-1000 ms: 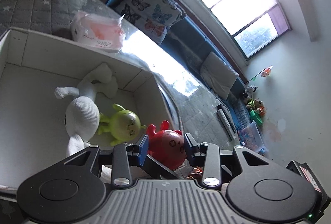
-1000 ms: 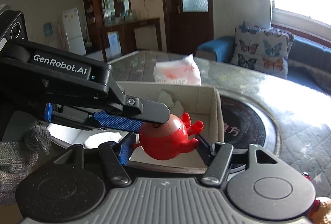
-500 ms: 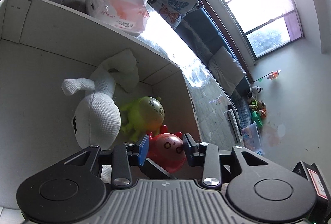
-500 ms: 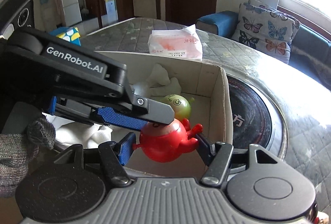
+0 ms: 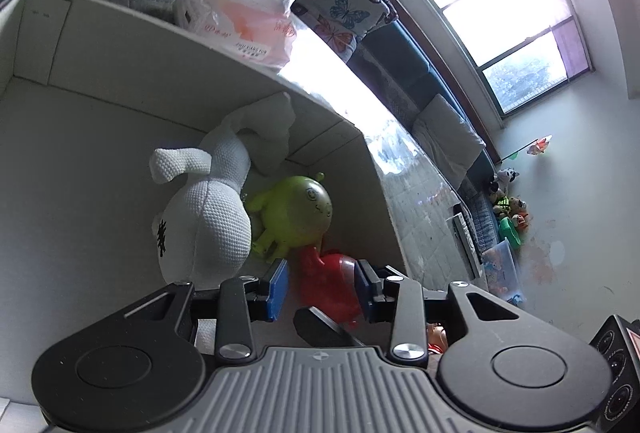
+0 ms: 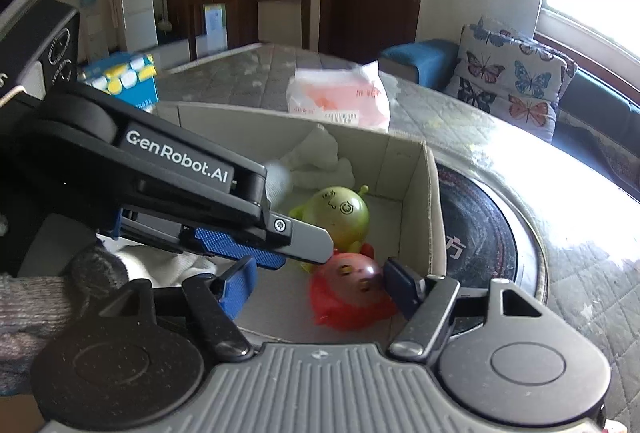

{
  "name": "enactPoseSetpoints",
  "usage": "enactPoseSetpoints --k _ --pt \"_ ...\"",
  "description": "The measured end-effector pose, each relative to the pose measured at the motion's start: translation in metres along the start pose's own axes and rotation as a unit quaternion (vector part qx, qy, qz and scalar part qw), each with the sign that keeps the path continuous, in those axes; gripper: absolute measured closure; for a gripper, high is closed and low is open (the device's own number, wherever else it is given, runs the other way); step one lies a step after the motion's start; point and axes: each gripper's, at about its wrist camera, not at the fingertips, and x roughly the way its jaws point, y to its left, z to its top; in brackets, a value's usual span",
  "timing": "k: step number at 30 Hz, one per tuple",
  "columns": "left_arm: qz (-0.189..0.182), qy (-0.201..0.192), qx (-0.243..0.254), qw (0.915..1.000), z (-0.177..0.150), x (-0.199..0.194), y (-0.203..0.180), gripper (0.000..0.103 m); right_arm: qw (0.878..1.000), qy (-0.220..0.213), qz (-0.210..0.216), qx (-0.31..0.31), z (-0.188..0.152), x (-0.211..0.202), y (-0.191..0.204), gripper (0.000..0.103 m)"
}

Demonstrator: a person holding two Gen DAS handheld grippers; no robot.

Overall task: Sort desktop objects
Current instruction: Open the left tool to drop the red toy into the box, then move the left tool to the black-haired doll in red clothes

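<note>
Red toy (image 6: 350,291) in box (image 6: 434,217), face up

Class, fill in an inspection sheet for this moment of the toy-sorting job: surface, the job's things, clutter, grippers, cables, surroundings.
Surface: quilted grey table cover; a dark round plate set in it beside the box.
Job's things: open cardboard box holds a white plush toy, a green toy and a red toy on its floor.
Clutter: pink tissue pack behind the box; blue-and-yellow carton at the far left.
Grippers: left gripper and right gripper both open, fingers either side of the red toy, not clamping it.
Cables: nothing seen.
Surroundings: butterfly cushion, window, wooden door, white fridge.
</note>
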Motion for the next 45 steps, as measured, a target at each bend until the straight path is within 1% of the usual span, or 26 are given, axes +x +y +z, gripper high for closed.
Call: enactPoseSetpoints --k 3,5,7,12,17,21,24,31,35,40,45 --pt "0.001 -0.011 0.008 0.9999 -0.005 -0.008 -0.007 0.064 1.0 -0.021 -0.003 0.01 -0.005 -0.014 -0.001 0.024" --pt "0.0 -0.018 0.014 0.9997 -0.01 -0.014 -0.012 0.064 0.999 -0.035 -0.006 0.013 -0.009 -0.026 0.0 0.024" --pt "-0.002 -0.024 0.02 0.9995 -0.013 -0.02 -0.019 0.064 0.998 -0.055 -0.005 0.017 -0.014 -0.042 0.0 0.016" --pt "-0.009 -0.038 0.044 0.9983 -0.029 -0.034 -0.037 0.064 0.996 -0.09 -0.017 0.023 -0.031 -0.077 0.002 0.014" --pt "-0.013 -0.044 0.077 0.9959 -0.052 -0.044 -0.055 0.064 0.994 -0.101 -0.03 0.038 -0.054 -0.104 -0.002 0.01" --pt "-0.01 -0.043 0.095 0.9944 -0.07 -0.047 -0.065 0.064 0.993 -0.097 -0.043 0.055 -0.073 -0.117 -0.009 0.01" --pt "-0.016 -0.034 0.095 0.9948 -0.081 -0.044 -0.069 0.064 0.992 -0.091 -0.049 0.073 -0.087 -0.124 -0.014 0.007" --pt "-0.014 0.005 0.11 0.9938 -0.107 -0.026 -0.079 0.064 0.99 -0.072 -0.065 0.101 -0.114 -0.13 -0.026 0.006" --pt "-0.016 0.022 0.118 0.9926 -0.116 -0.013 -0.087 0.064 0.987 -0.07 -0.08 0.119 -0.128 -0.137 -0.037 0.006" --pt "-0.022 0.044 0.134 0.9898 -0.127 0.004 -0.102 0.064 0.982 -0.068 -0.104 0.142 -0.141 -0.142 -0.055 0.006" --pt "-0.022 0.058 0.132 0.9893 -0.133 0.017 -0.11 0.064 0.98 -0.064 -0.115 0.153 -0.148 -0.142 -0.074 0.006"
